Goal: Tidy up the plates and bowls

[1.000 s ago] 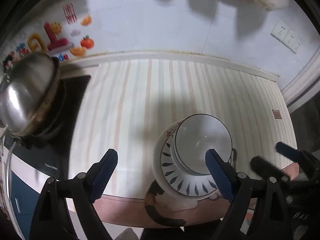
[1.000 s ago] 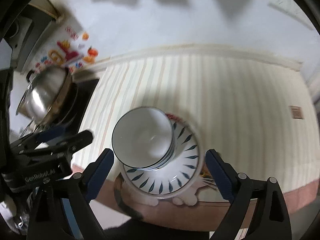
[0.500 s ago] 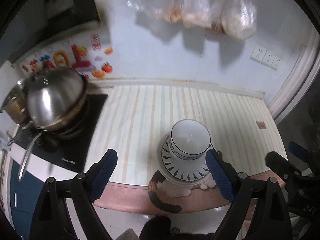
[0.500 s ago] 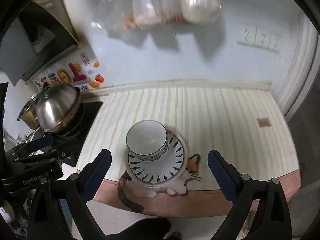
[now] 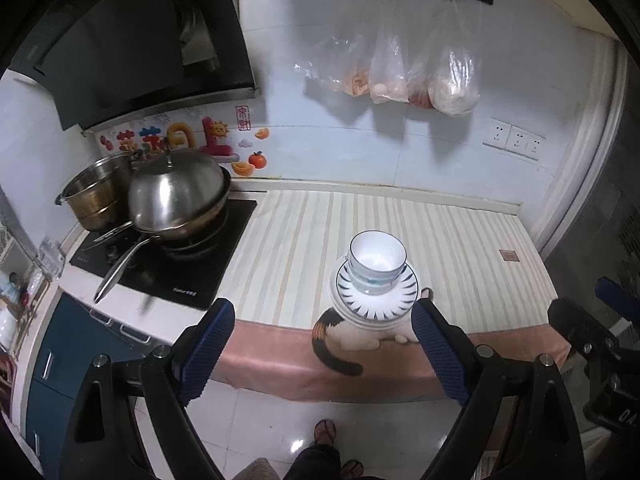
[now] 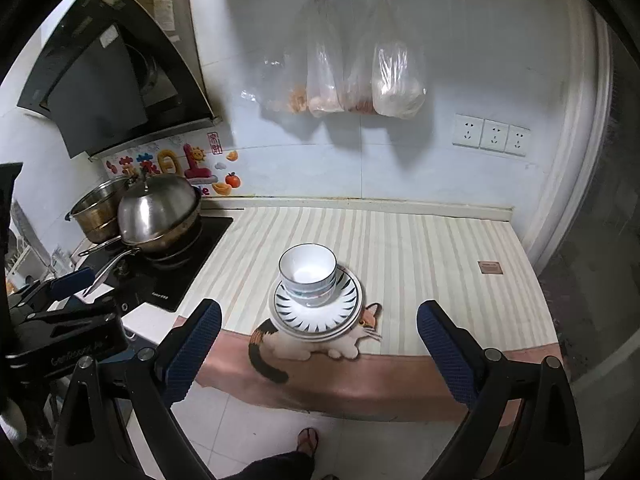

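Observation:
White bowls with blue rims (image 5: 377, 260) sit nested on a stack of white plates with blue leaf marks (image 5: 376, 304). The stack rests near the front edge of the striped counter mat (image 5: 288, 248), over its cat picture. My left gripper (image 5: 322, 316) hangs in front of and above the counter edge, well back from the stack, its jaws opening with nothing between them. In the right wrist view the same bowls (image 6: 308, 272) and plates (image 6: 332, 316) lie beyond my right gripper (image 6: 320, 312), which is open and holds nothing.
A lidded steel wok (image 5: 176, 196) and a pot (image 5: 94, 196) sit on the black hob (image 5: 168, 272) at left, under a range hood (image 5: 132, 40). Plastic bags (image 5: 400, 76) hang on the wall. A person's sandalled feet (image 5: 326, 432) show on the tiled floor.
Both grippers have pulled back and risen away from the stack, so the whole counter and wall now show. The bowls and plates stay where they were.

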